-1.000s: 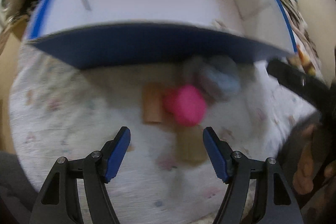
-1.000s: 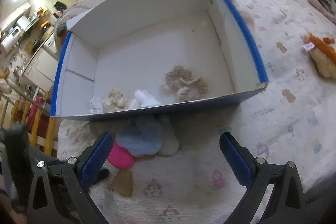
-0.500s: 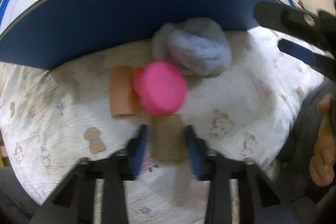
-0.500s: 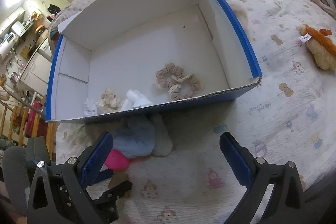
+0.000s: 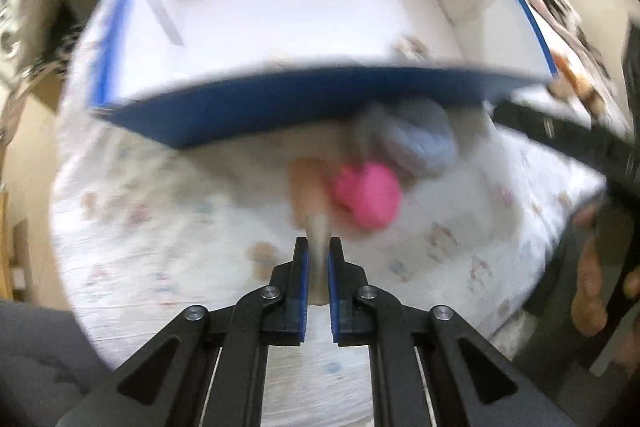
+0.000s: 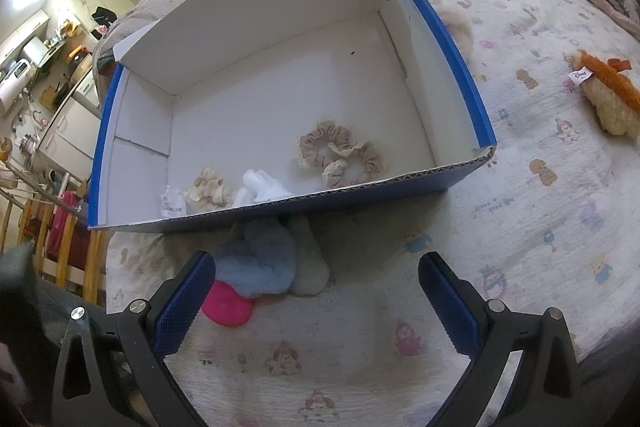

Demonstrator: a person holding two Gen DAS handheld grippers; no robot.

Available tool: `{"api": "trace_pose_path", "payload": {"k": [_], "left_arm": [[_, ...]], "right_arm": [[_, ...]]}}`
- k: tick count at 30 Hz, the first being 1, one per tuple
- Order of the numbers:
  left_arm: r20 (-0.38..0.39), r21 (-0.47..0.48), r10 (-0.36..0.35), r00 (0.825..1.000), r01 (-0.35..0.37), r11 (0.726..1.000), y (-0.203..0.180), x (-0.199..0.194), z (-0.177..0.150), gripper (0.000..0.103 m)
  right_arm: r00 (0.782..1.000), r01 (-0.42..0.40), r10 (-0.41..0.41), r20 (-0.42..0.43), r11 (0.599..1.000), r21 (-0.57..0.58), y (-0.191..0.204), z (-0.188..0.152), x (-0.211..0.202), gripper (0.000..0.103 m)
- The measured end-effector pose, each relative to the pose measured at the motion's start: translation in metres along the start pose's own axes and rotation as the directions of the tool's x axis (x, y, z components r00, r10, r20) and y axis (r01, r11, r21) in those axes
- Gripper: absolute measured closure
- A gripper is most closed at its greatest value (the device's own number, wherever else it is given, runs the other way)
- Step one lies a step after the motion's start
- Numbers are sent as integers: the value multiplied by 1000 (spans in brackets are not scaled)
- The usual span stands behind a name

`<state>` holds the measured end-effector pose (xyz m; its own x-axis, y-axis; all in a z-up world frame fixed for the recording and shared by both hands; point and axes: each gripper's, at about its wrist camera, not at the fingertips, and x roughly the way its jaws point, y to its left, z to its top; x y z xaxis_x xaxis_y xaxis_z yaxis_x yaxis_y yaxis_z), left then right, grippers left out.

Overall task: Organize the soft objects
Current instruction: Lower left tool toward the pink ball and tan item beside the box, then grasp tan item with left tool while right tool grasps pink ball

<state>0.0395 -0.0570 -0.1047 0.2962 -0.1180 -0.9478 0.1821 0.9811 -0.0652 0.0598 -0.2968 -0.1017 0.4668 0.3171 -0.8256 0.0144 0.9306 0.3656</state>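
Note:
My left gripper points down at the bedspread. Its jaws are closing on a tan soft piece, which stands pinched between the blue pads. Just beyond it lie an orange-tan piece, a pink round puff and a blue-grey fluffy bundle, all blurred. In the right wrist view the pink puff and the blue bundle lie in front of the blue-and-white box, beside a pale grey soft item. My right gripper hangs open above the bedspread with nothing between its fingers.
The box holds beige scrunchies, a white soft thing and a cream scrunchie. A cream and orange plush toy lies on the bed at right. A person's hand shows at the right edge.
The left gripper went from wide open to shut on the tan piece, dipping close to the pile and then rising with it. The right gripper stayed open and still.

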Motion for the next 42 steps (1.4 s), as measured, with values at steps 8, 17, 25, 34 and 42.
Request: {"api": "trace_pose_path", "payload": {"k": [8, 17, 25, 34, 42], "left_arm": [[55, -99, 54, 997, -48, 994, 54, -31, 24, 95], [71, -188, 65, 995, -51, 981, 70, -23, 24, 95], [86, -223, 61, 994, -40, 974, 77, -25, 23, 95], [85, -209, 47, 995, -29, 977, 71, -21, 28, 95], [84, -217, 62, 995, -42, 975, 74, -20, 26, 95]], "right_arm": [[996, -67, 68, -58, 998, 12, 7, -6, 3, 0], [954, -194, 224, -199, 968, 163, 16, -21, 26, 0], [929, -206, 289, -233, 924, 322, 9, -29, 48, 16], [925, -177, 271, -266, 927, 330, 38, -26, 80, 16], [933, -139, 211, -291, 958, 251, 45, -26, 84, 55]]}}
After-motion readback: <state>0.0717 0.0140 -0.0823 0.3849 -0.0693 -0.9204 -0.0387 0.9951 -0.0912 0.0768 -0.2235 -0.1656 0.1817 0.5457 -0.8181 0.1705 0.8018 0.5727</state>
